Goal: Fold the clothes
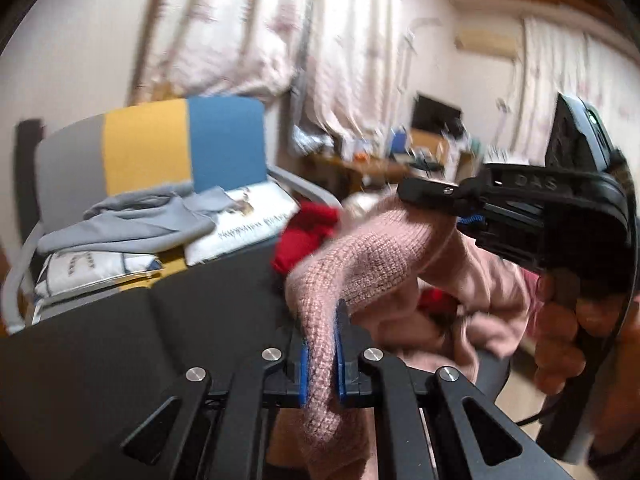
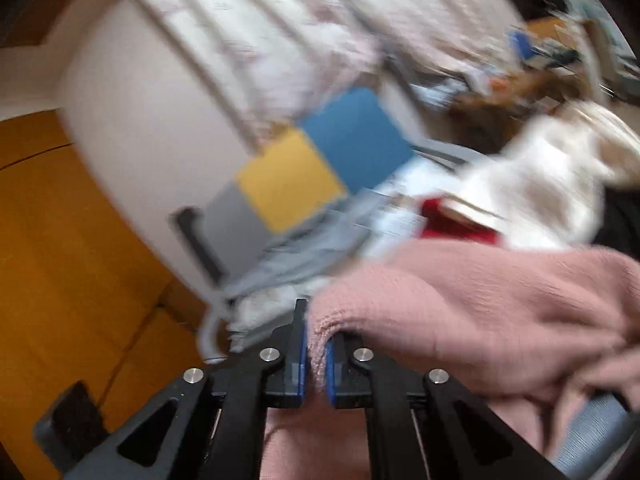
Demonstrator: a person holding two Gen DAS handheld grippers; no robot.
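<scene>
Both grippers are holding one pink knit sweater [image 1: 372, 256] up in the air, each pinching a different bit of the edge, prob. to spread it out & find its shape before it gets laid flat for folding.

L gripper [image 1: 322, 354], bottom centre of the left wrist view: jaws are pressing together on a bunched fold of the knit, which is running up out of the blue pads [image 1: 303, 376] and arching to the right. R gripper [image 1: 430, 194], mid-right of the same view, is gripping the other end of that arch; a hand [image 1: 560, 340] is wrapping its handle at lower right. The stretch betw. the two is sagging, so the hold isn't taut.

In the right wrist view the R gripper [image 2: 316, 350] is at bottom centre, jaws clamping a ribbed edge, w/ the rest of the sweater draping to the lower right. Heavy blur there, esp. bkgd, so the grippers are likely moving fast.

Behind: a chair w/ grey/yellow/blue back [image 1: 148, 144] at centre left, carrying a grey garment [image 1: 132, 222] on printed white cushions [image 1: 240, 224]. A red garment [image 1: 308, 232] is lying mid-frame, and a cream fluffy garment [image 2: 540, 184] at right of the right wrist view; can't tell if those are folded. The sweater itself is unfolded now, hanging bunched.
</scene>
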